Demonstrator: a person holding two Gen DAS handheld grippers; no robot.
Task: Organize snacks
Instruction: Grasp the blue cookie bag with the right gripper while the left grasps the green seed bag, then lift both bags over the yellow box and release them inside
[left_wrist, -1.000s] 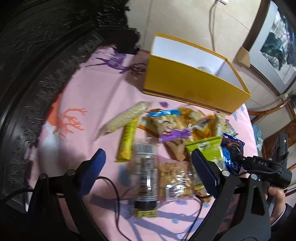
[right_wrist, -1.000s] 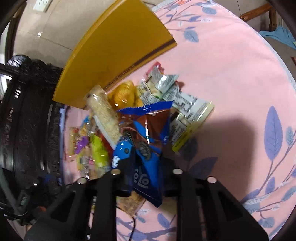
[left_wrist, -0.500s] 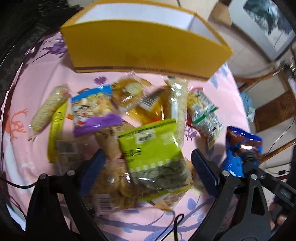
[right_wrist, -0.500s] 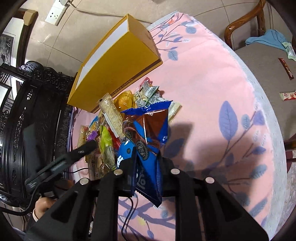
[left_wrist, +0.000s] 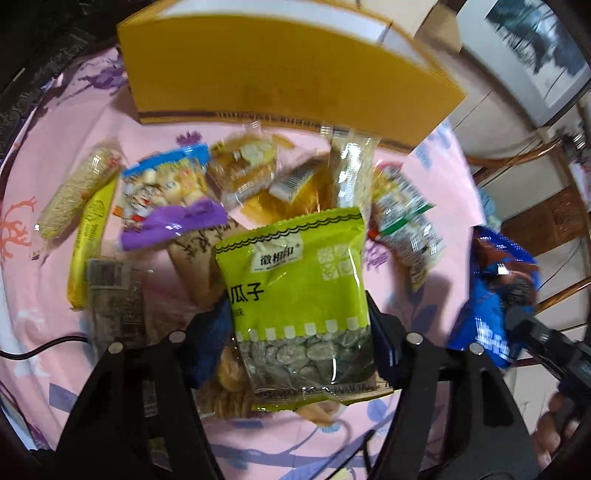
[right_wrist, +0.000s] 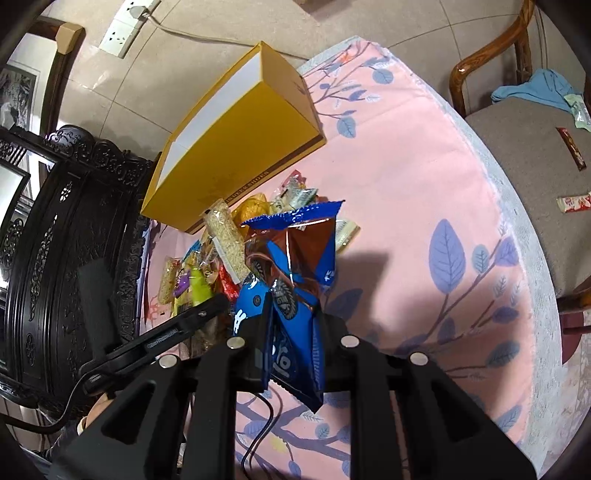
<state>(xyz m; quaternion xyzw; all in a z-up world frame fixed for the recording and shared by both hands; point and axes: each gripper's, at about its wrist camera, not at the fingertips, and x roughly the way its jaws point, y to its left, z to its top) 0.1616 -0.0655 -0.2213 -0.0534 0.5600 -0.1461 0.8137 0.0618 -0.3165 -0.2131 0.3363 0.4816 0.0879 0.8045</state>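
Left claw (left_wrist: 299, 328) at the bottom middle is closing around a shiny green seed bag (left_wrist: 295, 291). Right claw (right_wrist: 291, 343) pinches a crinkly blue cookie bag (right_wrist: 295, 295), low in the middle.

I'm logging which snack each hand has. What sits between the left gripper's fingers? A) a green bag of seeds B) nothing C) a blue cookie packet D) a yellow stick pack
A: in the left wrist view the green seed bag lies between the closing left gripper fingers; the blue cookie packet is in the right gripper.
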